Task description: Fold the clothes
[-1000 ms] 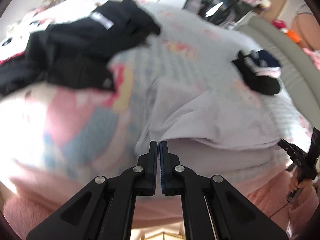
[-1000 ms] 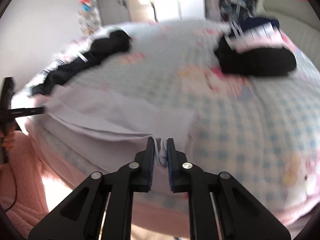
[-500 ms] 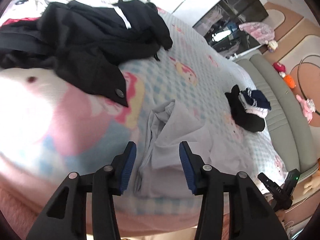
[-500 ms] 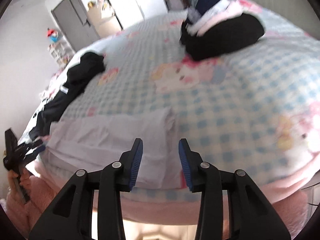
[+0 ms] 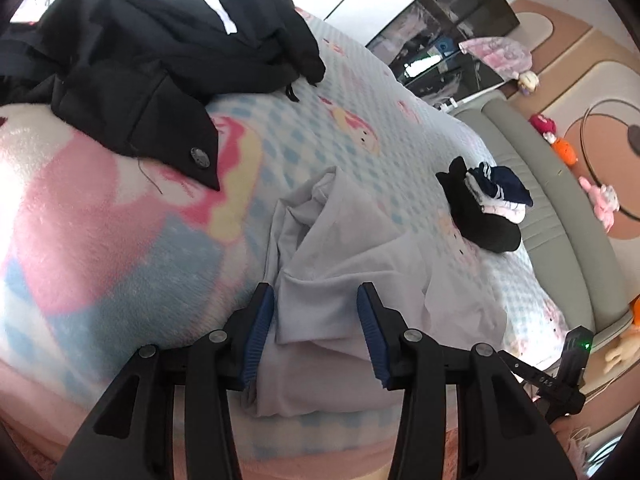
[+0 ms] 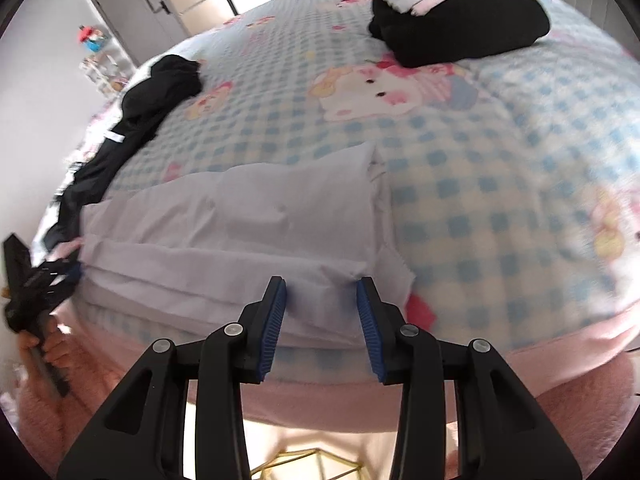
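One pale lilac folded cotton garment (image 5: 340,276) at frame centre; two black clothing heaps; left gripper (image 5: 316,334) and right gripper (image 6: 321,330), jaws spread, pinching nothing. No legible writing.

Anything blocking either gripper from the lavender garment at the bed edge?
Nothing visible. The left gripper and right gripper both stand open directly over the lavender garment, cloth showing between the pads. The black clothes pile and the folded stack lie well clear on the blanket.
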Demonstrator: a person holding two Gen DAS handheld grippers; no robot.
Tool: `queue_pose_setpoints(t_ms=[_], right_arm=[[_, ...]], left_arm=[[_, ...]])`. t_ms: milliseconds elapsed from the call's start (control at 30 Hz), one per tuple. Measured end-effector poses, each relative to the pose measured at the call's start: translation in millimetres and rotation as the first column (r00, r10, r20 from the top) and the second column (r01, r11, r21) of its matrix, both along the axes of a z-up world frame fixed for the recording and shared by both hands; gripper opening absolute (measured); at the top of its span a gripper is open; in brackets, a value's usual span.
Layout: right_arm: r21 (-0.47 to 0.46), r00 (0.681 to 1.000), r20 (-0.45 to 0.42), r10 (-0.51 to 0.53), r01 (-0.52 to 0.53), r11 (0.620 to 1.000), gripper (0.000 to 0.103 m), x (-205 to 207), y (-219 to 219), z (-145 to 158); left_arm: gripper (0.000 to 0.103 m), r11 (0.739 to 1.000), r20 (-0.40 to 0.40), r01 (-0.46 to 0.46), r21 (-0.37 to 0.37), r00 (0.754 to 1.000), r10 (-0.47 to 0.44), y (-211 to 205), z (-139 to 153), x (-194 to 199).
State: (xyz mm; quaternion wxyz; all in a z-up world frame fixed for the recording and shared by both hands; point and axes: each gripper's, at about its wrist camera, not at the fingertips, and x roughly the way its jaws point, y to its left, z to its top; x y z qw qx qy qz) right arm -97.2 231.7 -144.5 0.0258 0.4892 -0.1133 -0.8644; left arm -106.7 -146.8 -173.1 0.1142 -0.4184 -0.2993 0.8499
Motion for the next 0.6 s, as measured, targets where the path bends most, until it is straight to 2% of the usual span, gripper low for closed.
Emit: queue_pose_setpoints(t_ms=[167, 233, 367, 433, 467, 500, 600], right_arm=[[0.087, 1.000, 0.009, -0.006, 0.006, 0.996, 0.038, -2, -10, 0], [0.104, 1.000, 0.019, 0.001, -0.003, 0.995, 0.038, -2, -13, -3], [0.118, 0.999, 0.042, 0.012, -0.017, 0.993, 0.038, -4, -14, -8], [0.130, 0.999, 0.029, 0.016, -0.020, 0.991, 0.030, -4, -14, -8], [0.139, 1.000, 0.020, 0.018, -0.021, 0.990, 0.015, -3, -14, -8], [0.148, 1.000, 0.008, 0.021, -0.022, 0.989, 0.010, -3, -15, -7], [0.177, 0.998, -0.041, 0.037, -0.029, 0.984, 0.005, -2, -14, 4]], left_arm=[[0.042, 0.998, -0.004, 0.016, -0.054, 1.000, -0.017, 7, 1, 1], [0.031, 0.997, -0.005, 0.013, -0.078, 1.000, -0.013, 9, 1, 2], [0.021, 0.993, -0.015, -0.004, -0.122, 1.000, 0.002, 12, 4, 5], [0.017, 0.987, -0.029, -0.015, -0.161, 1.000, 0.010, 15, 9, 8], [0.015, 0.983, -0.038, -0.018, -0.183, 0.999, 0.011, 17, 13, 10], [0.015, 0.979, -0.044, -0.018, -0.202, 0.999, 0.010, 19, 15, 12], [0.013, 0.966, -0.066, -0.023, -0.258, 0.998, 0.007, 26, 27, 20]])
